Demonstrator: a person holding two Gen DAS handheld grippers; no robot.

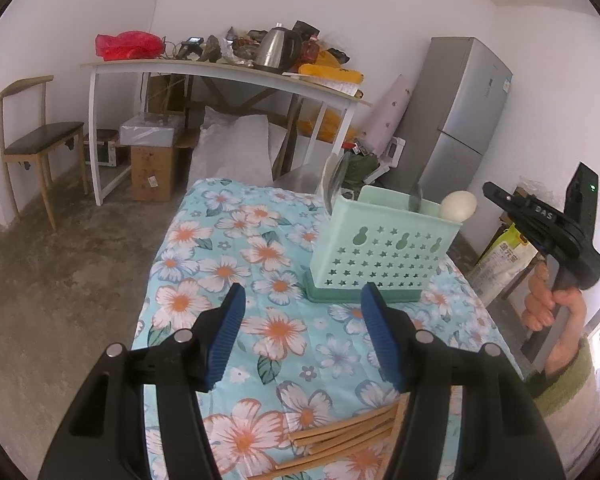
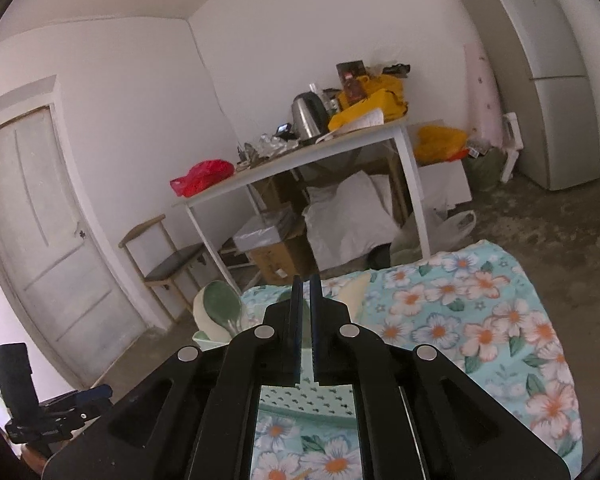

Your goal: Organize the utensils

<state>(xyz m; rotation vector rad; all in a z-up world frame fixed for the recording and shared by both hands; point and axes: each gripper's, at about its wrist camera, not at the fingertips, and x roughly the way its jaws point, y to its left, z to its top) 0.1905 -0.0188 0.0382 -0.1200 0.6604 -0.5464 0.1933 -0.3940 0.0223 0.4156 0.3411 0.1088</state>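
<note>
A mint green perforated utensil holder [image 1: 380, 256] stands on the floral tablecloth [image 1: 268, 280]. Spoons stand in it, with a white spoon bowl [image 1: 458, 207] at its right end. My left gripper [image 1: 302, 340] is open and empty above the cloth, short of the holder. Several wooden chopsticks [image 1: 340, 436] lie on the cloth under its right finger. My right gripper [image 2: 307, 288] has its jaws nearly together with nothing visible between them, held above the holder [image 2: 306, 400]. A green spoon [image 2: 220, 304] shows at its left. The right gripper's body [image 1: 556, 232] shows in the left wrist view.
The floral table ends at its far edge [image 1: 236, 184], with concrete floor to the left. A white desk [image 1: 220, 72] piled with a kettle and bags stands behind. A wooden chair [image 1: 36, 144] is at the left, a grey fridge [image 1: 456, 120] at the right.
</note>
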